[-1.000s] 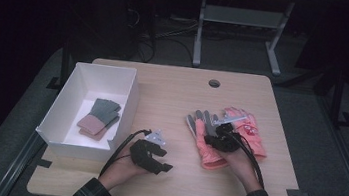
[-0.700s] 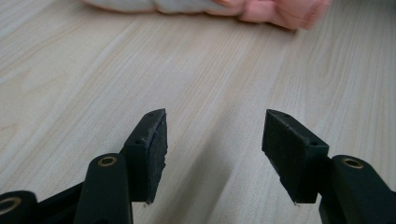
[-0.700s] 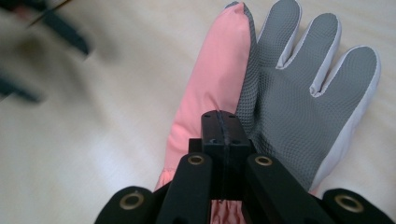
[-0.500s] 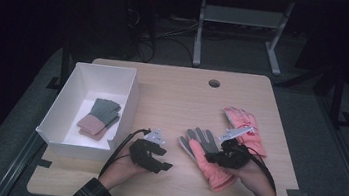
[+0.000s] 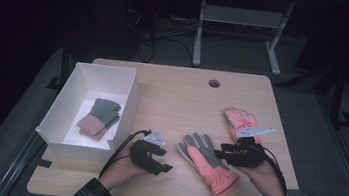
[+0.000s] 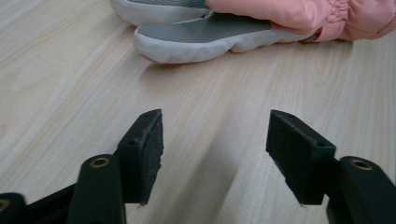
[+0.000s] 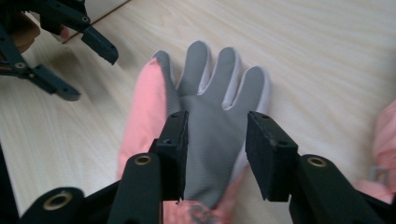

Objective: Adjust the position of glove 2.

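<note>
Pink-grey glove (image 5: 208,163) lying palm-up mid-table (image 5: 172,98), long axis diagonal, fingers pointing toward far left. Right gripper (image 5: 223,153) jaws just been opening, straddling its palm unpinched. Left gripper (image 5: 167,161) spread, empty.

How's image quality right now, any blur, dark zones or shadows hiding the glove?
High view: table evenly lit, surroundings nearly black, glove readable. Left gripper view: jaws sharp, the glove at the top edge slightly soft. Right gripper view: grey palm clear, soft shadow under the left gripper.

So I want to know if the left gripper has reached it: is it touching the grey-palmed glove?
Apart. In the left gripper view, bare table separates the left gripper from the glove.
</note>
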`<state>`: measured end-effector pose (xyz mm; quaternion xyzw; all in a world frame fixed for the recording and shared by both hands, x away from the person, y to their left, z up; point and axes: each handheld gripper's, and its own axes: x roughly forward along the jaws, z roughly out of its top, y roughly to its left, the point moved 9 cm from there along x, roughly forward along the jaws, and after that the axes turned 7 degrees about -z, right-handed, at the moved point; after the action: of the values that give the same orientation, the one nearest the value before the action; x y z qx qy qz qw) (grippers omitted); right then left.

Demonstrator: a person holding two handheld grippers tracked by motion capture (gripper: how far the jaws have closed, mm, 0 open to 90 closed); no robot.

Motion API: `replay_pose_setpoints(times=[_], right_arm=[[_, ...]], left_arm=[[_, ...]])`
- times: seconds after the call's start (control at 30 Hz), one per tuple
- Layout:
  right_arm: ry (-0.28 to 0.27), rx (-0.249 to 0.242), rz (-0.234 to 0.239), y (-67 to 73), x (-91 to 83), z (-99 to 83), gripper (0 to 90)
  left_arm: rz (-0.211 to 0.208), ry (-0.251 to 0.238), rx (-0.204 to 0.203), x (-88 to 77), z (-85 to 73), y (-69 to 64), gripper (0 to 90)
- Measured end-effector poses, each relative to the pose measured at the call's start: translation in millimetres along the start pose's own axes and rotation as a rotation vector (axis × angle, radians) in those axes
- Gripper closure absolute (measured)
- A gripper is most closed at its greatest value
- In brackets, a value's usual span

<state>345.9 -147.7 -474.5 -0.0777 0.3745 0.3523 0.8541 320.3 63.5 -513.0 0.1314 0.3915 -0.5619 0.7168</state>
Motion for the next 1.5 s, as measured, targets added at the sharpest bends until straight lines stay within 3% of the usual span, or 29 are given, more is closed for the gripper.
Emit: replay_pose_setpoints(times=[0.1, 0.17, 0.27, 0.4, 0.6, 0.8, 0.9, 1.07, 1.33, 1.5], right_arm=[[-0.003, 0.021, -0.010, -10.1, -1.1, 0.6, 53.5], [-0.007, 0.018, -0.066, -20.2, -1.9, 1.0, 51.6], [0.005, 0.054, -0.138, -40.1, -3.8, 2.6, 49.7], [0.021, 0.137, -0.201, -62.6, -6.2, 6.0, 46.8], [0.020, 0.218, -0.255, -91.2, -8.0, 12.9, 37.2], [0.017, 0.277, -0.269, -119.2, 2.8, 18.0, 40.8], [0.052, 0.286, -0.281, -128.6, 12.5, 16.4, 41.3], [0.085, 0.323, -0.270, -133.6, 24.2, 12.2, 40.7], [0.125, 0.323, -0.291, -132.6, 37.7, 0.7, 44.2], [0.142, 0.255, -0.342, -129.9, 43.3, -0.9, 49.6]], left_arm=[[-0.005, -0.005, 0.000, 0.0, 0.9, -2.0, 30.5], [-0.002, -0.007, 0.006, -0.6, 0.6, -4.5, 29.0], [-0.002, -0.006, 0.013, -2.1, -1.1, -5.5, 27.1], [-0.012, -0.026, -0.011, -3.2, -3.9, -6.2, 26.9], [-0.003, -0.029, -0.015, -2.8, -5.8, -6.1, 25.3], [-0.004, -0.010, -0.004, 1.7, -7.0, -6.3, 24.9], [-0.006, -0.002, -0.006, 2.3, -7.9, -5.3, 25.0], [0.005, -0.002, -0.008, 1.0, -8.2, -2.7, 25.0], [0.010, 0.020, 0.001, 2.4, -10.5, -2.0, 25.0], [0.010, 0.017, -0.014, 3.4, -10.2, -1.6, 25.2]])
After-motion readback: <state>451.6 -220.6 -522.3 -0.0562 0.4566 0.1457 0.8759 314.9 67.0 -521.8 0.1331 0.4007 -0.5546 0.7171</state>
